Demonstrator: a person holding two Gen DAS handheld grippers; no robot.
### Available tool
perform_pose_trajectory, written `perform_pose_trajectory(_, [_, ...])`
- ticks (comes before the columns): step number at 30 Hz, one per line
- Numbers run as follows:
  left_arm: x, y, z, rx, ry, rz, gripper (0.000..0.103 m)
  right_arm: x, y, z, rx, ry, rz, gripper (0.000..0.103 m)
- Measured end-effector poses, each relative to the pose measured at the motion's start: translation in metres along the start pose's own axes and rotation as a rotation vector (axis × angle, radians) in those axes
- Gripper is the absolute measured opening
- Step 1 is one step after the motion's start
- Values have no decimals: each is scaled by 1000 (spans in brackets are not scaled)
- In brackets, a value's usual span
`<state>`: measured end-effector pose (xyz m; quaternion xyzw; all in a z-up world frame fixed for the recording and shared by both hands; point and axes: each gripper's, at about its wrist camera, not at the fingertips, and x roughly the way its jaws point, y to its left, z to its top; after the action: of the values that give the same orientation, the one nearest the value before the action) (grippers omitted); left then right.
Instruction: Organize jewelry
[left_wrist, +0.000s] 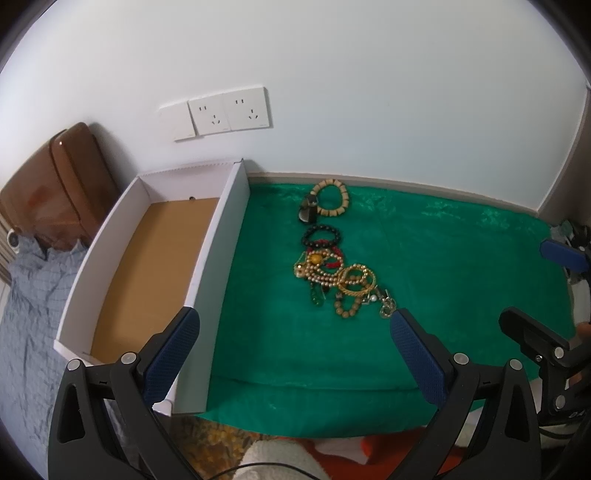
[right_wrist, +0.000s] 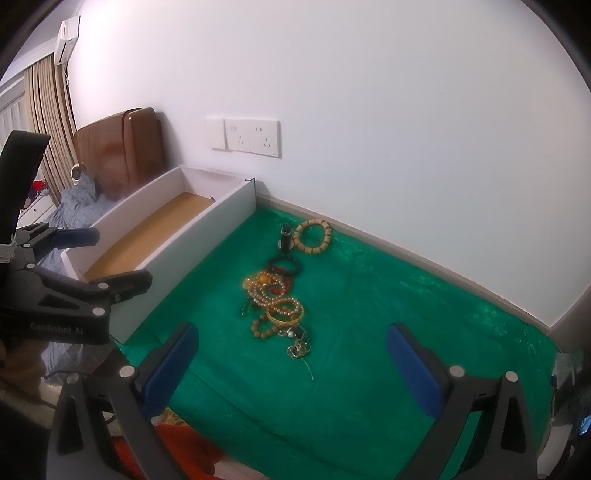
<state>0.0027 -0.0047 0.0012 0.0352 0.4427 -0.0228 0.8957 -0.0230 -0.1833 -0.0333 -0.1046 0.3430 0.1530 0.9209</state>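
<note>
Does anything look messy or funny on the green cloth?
Yes. Several pieces, a gold bangle, pearly bead strands and a silvery chain, lie heaped in one tangle on the green cloth, while the white cardboard box beside them looks empty.

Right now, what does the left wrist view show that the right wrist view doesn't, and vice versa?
Left wrist only: nothing distinct beyond its own open left gripper seen from behind.

Right wrist only: beige curtains, a white wall air conditioner, and the open right gripper from behind.

Both: white cardboard box with brown floor, green cloth, tan wooden bead bracelet, black bead bracelet, tangled gold and pearl pile, white wall sockets.
</note>
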Motion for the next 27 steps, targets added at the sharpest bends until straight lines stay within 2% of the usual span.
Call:
perform_pose_trajectory(16, [4,-2,1,5,2,-3,103,1,-5,-1,16,-5,-7,103])
perform_pose_trajectory(27, [12,4,0,-12,32,7,103,9,-5,3,16,10,13,103])
